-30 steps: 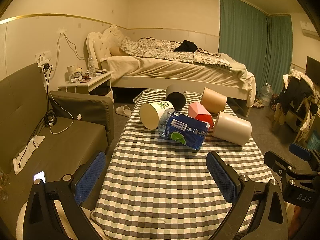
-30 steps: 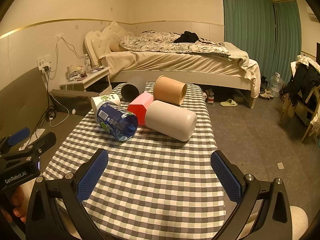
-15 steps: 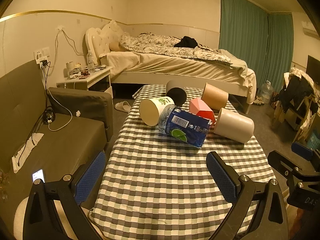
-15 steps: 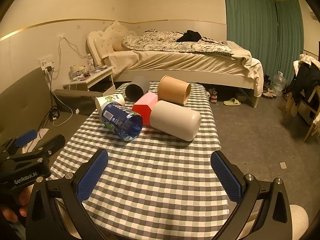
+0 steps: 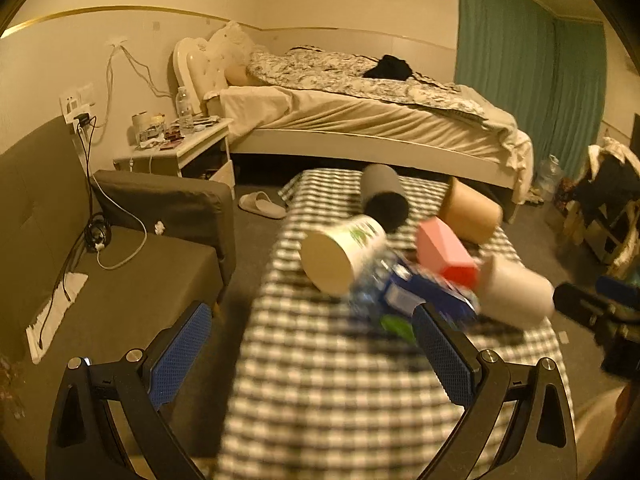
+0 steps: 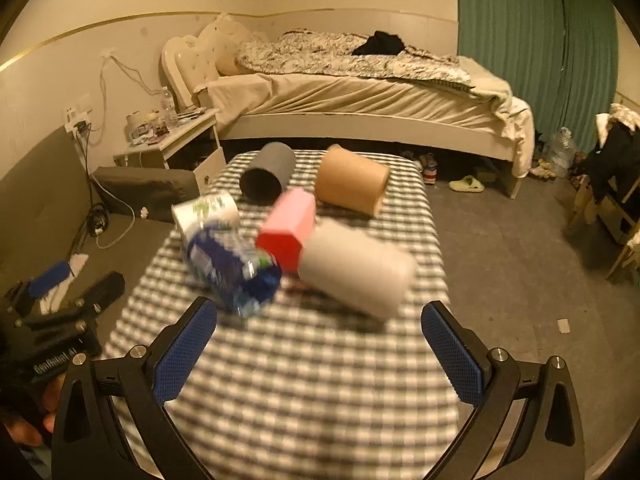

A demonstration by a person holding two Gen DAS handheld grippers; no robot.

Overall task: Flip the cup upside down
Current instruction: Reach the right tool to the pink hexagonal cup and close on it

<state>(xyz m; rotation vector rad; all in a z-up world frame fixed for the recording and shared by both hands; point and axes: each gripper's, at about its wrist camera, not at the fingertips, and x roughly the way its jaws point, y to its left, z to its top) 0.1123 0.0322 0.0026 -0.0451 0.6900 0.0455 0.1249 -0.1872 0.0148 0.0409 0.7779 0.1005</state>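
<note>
Several cups lie on their sides on a checkered table (image 5: pixel 320 380) (image 6: pixel 312 380): a white cup with green print (image 5: pixel 340 254) (image 6: pixel 206 210), a dark grey cup (image 5: pixel 384 200) (image 6: pixel 268 174), a tan cup (image 5: pixel 472 210) (image 6: pixel 352 186) and a pale cup (image 5: pixel 516 290) (image 6: pixel 356 270). A pink box (image 5: pixel 444 252) (image 6: pixel 288 226) and a blue-labelled bottle (image 5: pixel 408 296) (image 6: pixel 230 266) lie among them. My left gripper (image 5: pixel 310 344) is open and empty, short of the bottle. My right gripper (image 6: pixel 320 348) is open and empty, in front of the pale cup.
A dark sofa (image 5: pixel 120 280) runs along the left of the table. A white nightstand (image 5: pixel 180 148) and a bed (image 5: pixel 360 112) stand behind it. A slipper (image 5: pixel 262 204) lies on the floor. A chair with clothes (image 6: pixel 612 168) stands at the right.
Both grippers have moved forward toward the pile of cups, which now looks larger and blurred. Both stay open. Nothing on the table has moved.
</note>
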